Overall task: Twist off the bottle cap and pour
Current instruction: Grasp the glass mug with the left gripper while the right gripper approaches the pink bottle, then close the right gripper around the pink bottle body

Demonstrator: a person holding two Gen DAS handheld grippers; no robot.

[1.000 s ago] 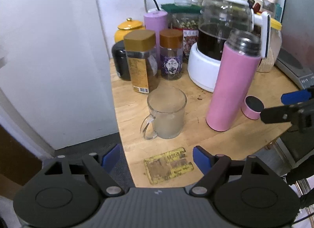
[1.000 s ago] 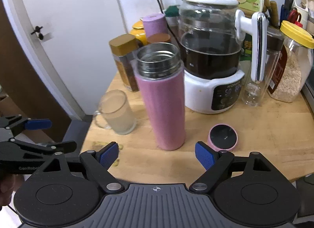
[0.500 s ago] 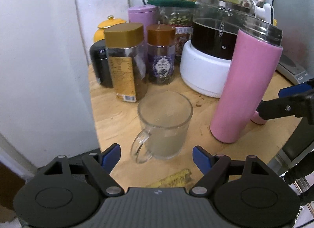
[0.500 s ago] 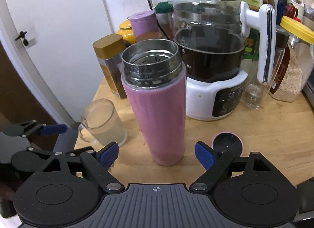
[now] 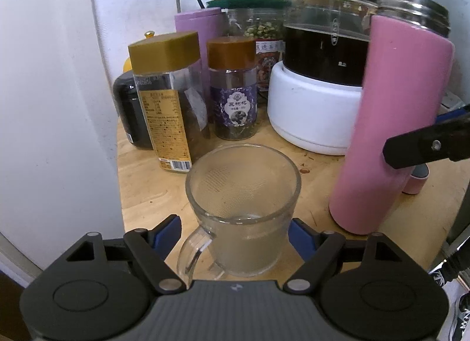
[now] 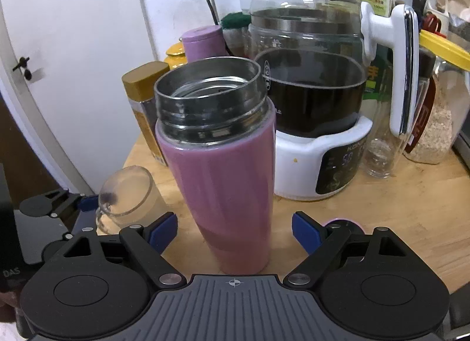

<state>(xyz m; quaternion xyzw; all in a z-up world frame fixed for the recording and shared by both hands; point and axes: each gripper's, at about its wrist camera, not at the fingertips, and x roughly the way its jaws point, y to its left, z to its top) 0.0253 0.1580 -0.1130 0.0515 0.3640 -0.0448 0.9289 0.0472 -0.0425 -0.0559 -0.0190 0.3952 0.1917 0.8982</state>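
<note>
Bottle point(image 6: 223, 182): we are seeing it upright at centre of the right wrist frame, long axis vertical, cap off, steel mouth bare; contents hidden.
Right gripper point(image 6: 235, 230): we are finding its fingers spread wide on either side of the bottle's lower body, not touching, holding nothing.
Left gripper point(image 5: 235, 233): likewise wide apart, flanking the glass mug point(image 5: 243, 208) at lower centre.
Mug contents: cloudy pale liquid, low.
Cap point(image 5: 415, 180): lying on the surface at right edge, behind the bottle.
Nearer hand: we are judging the right.
</note>
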